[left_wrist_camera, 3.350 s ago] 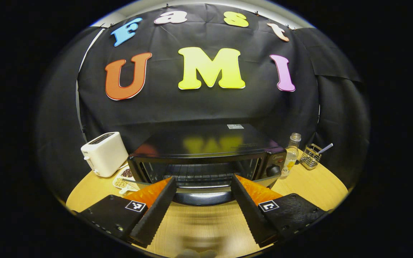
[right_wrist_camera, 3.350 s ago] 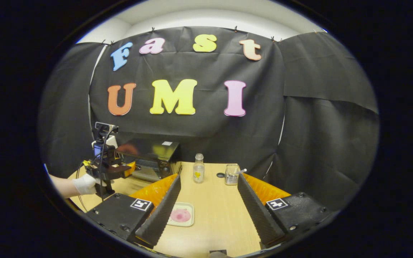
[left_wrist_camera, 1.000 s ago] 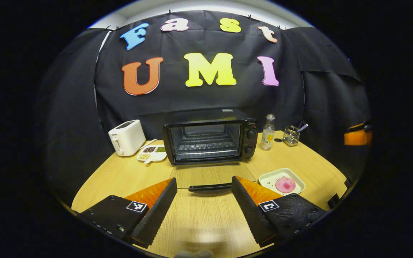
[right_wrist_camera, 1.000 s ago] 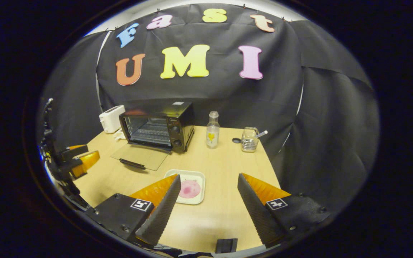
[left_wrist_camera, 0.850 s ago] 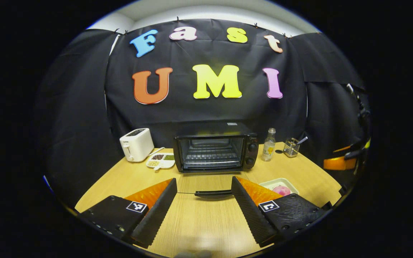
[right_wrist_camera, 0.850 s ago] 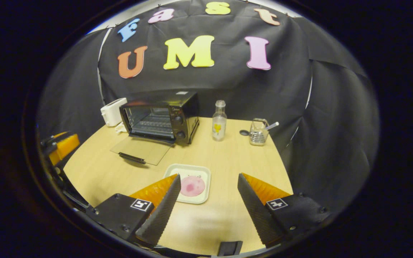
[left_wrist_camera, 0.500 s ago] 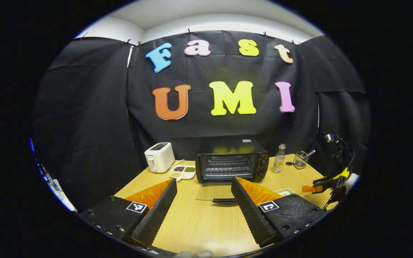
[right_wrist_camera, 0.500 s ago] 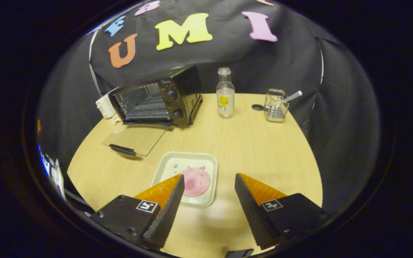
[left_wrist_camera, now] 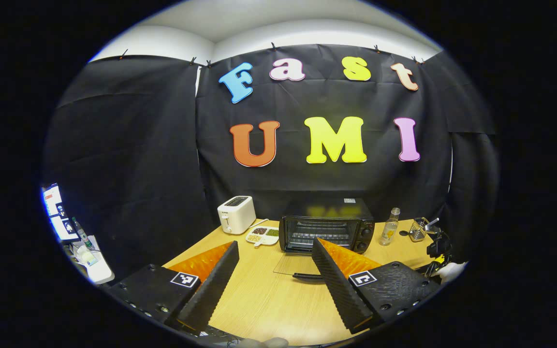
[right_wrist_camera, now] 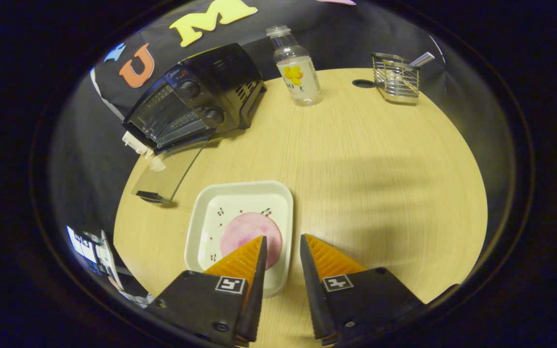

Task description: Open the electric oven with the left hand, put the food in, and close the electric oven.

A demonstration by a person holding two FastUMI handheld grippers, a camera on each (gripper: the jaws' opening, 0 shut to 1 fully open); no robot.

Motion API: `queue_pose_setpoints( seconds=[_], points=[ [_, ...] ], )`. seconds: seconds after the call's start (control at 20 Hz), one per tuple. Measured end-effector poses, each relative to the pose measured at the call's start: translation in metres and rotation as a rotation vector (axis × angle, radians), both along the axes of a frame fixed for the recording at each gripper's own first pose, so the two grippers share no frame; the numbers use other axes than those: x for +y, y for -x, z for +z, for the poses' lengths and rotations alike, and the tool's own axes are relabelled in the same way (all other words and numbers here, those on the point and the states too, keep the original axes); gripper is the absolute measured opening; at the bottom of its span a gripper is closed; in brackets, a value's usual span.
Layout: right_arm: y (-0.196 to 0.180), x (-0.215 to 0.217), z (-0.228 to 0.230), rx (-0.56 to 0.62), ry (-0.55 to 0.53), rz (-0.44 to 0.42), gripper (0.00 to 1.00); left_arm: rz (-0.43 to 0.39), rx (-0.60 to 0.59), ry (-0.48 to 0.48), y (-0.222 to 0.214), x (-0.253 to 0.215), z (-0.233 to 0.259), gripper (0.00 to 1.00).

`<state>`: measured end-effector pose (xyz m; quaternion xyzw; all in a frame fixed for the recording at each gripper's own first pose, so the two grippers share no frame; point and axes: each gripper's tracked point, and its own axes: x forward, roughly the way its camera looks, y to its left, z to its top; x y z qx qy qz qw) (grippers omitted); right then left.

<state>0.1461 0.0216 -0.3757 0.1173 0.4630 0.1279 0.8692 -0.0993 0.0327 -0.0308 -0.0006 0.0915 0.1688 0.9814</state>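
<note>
The black electric oven (left_wrist_camera: 327, 232) stands at the back of the table, its glass door (left_wrist_camera: 294, 265) folded down flat and the rack bare. My left gripper (left_wrist_camera: 274, 245) hangs open well back from the door, holding nothing. In the right gripper view the oven (right_wrist_camera: 196, 96) is at upper left with its door (right_wrist_camera: 172, 169) down. A white square plate (right_wrist_camera: 211, 212) carries a round pink food piece (right_wrist_camera: 244, 229). My right gripper (right_wrist_camera: 282, 239) is low over the plate's right rim, fingers narrowed with the rim in the gap and wood still showing beside it.
A white toaster (left_wrist_camera: 236, 220) and a snack dish (left_wrist_camera: 262, 235) sit left of the oven. A clear bottle (right_wrist_camera: 298, 72) and a wire basket (right_wrist_camera: 397, 72) stand to its right. The round wooden table (right_wrist_camera: 380, 159) has bare room right of the plate.
My left gripper has drawn back and up from the opened oven. My right gripper has dropped toward the plate, and its fingers have narrowed around the plate's right rim.
</note>
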Motion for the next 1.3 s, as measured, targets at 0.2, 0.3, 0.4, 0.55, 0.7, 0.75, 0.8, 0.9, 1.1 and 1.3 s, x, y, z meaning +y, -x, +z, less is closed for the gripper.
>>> queue_pose_setpoints(
  seconds=[0.2,0.3,0.4,0.55,0.7,0.75,0.8,0.9,1.1,1.3],
  points=[
    [-0.001,0.000,-0.003,0.082,-0.012,0.015,0.08,0.034,-0.003,-0.001,0.000,-0.008,0.003,0.97],
    [-0.001,0.001,-0.002,0.116,-0.026,0.024,0.11,0.052,-0.006,0.016,0.004,-0.011,0.001,0.97],
    [-0.004,0.003,-0.003,0.167,-0.089,0.007,0.06,0.076,-0.008,0.029,0.005,-0.014,0.000,0.98],
    [-0.004,0.001,-0.003,0.233,-0.198,-0.014,0.01,0.103,-0.013,0.039,0.009,-0.015,-0.004,0.97],
    [-0.003,0.002,-0.003,0.270,-0.273,-0.015,0.04,0.112,-0.014,0.039,0.013,-0.019,-0.004,0.97],
    [-0.001,0.004,-0.003,0.277,-0.297,-0.007,0.01,0.114,-0.020,0.033,0.015,-0.020,-0.001,0.98],
    [0.002,0.005,-0.001,0.288,-0.322,-0.004,0.01,0.115,-0.023,0.023,0.017,-0.021,0.001,0.97],
    [0.003,0.008,-0.001,0.291,-0.355,-0.021,0.04,0.120,-0.024,0.015,0.021,-0.022,0.004,0.97],
    [0.006,0.003,0.013,0.256,-0.398,-0.067,0.04,0.097,-0.042,0.030,0.021,-0.019,0.004,0.98],
    [0.010,0.004,0.045,0.198,-0.457,-0.160,0.04,0.039,-0.041,0.023,0.012,-0.014,0.002,0.98]
  ],
)
